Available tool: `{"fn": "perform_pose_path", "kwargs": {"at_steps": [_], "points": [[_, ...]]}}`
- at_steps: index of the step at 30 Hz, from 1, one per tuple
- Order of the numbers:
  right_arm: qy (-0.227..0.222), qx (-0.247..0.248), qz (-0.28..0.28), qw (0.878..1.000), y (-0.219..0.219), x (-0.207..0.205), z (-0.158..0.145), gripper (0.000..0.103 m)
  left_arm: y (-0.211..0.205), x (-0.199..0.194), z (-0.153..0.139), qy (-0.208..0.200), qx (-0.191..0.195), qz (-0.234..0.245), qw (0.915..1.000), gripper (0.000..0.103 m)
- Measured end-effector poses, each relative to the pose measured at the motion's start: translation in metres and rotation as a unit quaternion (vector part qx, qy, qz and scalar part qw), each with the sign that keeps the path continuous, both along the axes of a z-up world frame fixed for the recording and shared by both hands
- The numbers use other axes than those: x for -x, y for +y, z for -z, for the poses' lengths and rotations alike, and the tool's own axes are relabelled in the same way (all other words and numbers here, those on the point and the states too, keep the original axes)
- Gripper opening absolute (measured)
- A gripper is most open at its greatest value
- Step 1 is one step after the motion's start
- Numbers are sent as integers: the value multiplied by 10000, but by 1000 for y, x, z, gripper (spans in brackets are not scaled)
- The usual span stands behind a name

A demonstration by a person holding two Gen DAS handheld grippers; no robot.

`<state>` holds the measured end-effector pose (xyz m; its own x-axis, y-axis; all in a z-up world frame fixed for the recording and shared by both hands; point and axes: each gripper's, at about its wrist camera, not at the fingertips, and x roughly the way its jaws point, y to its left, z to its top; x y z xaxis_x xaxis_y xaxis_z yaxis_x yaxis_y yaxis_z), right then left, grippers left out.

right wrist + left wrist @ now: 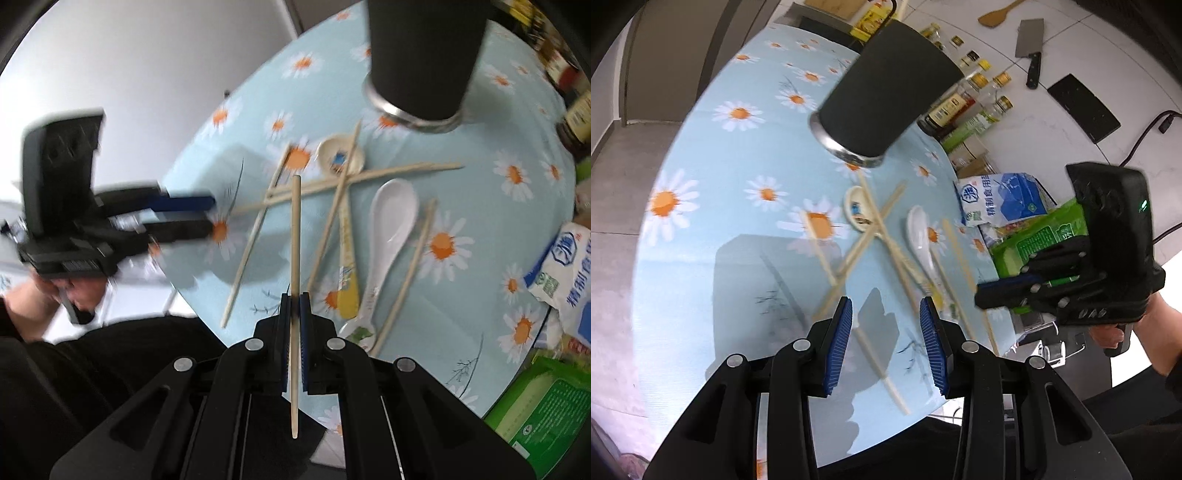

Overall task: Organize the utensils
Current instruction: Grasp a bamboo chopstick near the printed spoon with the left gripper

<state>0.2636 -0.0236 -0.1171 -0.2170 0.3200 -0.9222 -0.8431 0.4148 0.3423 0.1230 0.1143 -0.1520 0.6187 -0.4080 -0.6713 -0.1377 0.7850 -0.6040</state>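
My right gripper (294, 297) is shut on a single wooden chopstick (295, 229), which it holds lifted above the table and running straight along the fingers. Several more chopsticks (334, 221) lie crossed on the daisy tablecloth (480, 206), along with a white spoon (388, 236) and a patterned spoon (340, 155) with a yellow handle. Behind them stands a black utensil holder (424, 55). My left gripper (885, 302) hovers open over the chopsticks (886, 236) with nothing between its blue pads. In the left wrist view the holder (886, 92) is at the top and the right gripper (980, 295) at the right.
Sauce bottles (964, 107), a blue-and-white salt bag (1001, 199) and a green packet (1041, 236) crowd the table's right edge. A cleaver (1028, 48) and a wooden spatula (997, 14) lie on the white surface beyond. The person's dark clothing is at the near table edge.
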Motion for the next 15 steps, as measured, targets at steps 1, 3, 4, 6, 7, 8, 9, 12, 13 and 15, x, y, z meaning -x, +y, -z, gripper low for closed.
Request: {"fn": "perform_pose_path", "kwargs": {"at_steps": [1,3,4,6,7,8,9,12,13,15], "points": [[51,-134,135,9998,-5,-7,-5,5,-5,-5,-1,21,56,-1,10000,36],[123,-384,372,9985,-8,-14,-19,5,-13,-12,-1,52,124,-9,9999,37],[186,-545,520,9970,-15,-20,-25,5,-17,-16,0,100,121,-55,9999,37],[287,-836,750,9933,-26,-33,-34,5,-23,-25,4,193,172,-131,9996,36],[292,-934,810,9919,-31,-34,-38,5,-26,-30,6,235,194,-143,9994,36],[321,-1065,893,9898,-39,-39,-40,5,-28,-34,8,280,201,-174,9993,36],[376,-1182,970,9875,-49,-44,-41,5,-31,-39,10,325,227,-205,9990,36],[516,-1449,1206,9807,-69,-49,-44,6,-36,-50,15,460,249,-333,9981,37],[613,-1585,1306,9768,-74,-54,-43,6,-36,-53,17,532,271,-408,9974,36],[676,-1731,1420,9723,-84,-52,-46,6,-36,-58,18,636,292,-520,9962,36]]}}
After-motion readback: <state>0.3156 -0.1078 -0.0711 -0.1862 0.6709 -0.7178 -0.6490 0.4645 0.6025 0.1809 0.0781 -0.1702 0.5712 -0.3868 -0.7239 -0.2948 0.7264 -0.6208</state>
